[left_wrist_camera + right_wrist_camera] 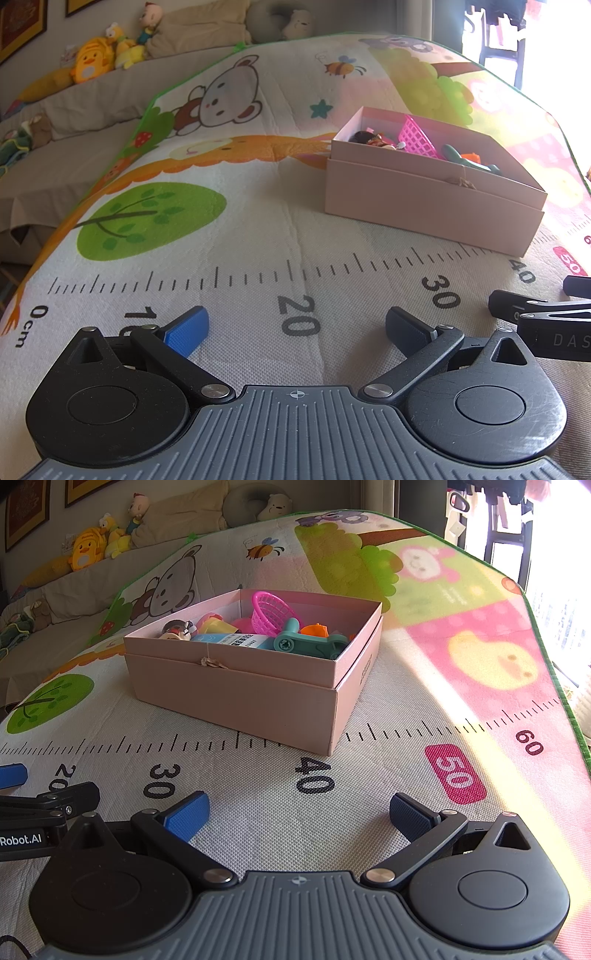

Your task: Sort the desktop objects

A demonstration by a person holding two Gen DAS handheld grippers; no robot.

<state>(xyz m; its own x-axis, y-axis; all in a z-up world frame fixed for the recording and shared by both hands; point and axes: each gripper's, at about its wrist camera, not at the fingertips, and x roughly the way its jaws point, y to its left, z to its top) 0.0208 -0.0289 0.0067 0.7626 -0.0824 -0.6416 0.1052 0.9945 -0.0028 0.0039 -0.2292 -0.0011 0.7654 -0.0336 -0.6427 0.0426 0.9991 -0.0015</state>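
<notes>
Looks pretty much done: the toys, pink basket (270, 613) included, all sit in the pink box (236, 686) mid-mat. Left gripper (295, 332) and right gripper (299, 814) both spread wide, holding nothing, near the mat's (258, 812) ruler edge.

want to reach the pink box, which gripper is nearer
Right. The right gripper sits almost straight in front of the box; the left gripper is farther off, with the box ahead to its right.

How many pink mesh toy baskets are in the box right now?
1. The pink basket sits tilted at the back of the pink box, behind the teal toy. Others could be buried under the pile.
</notes>
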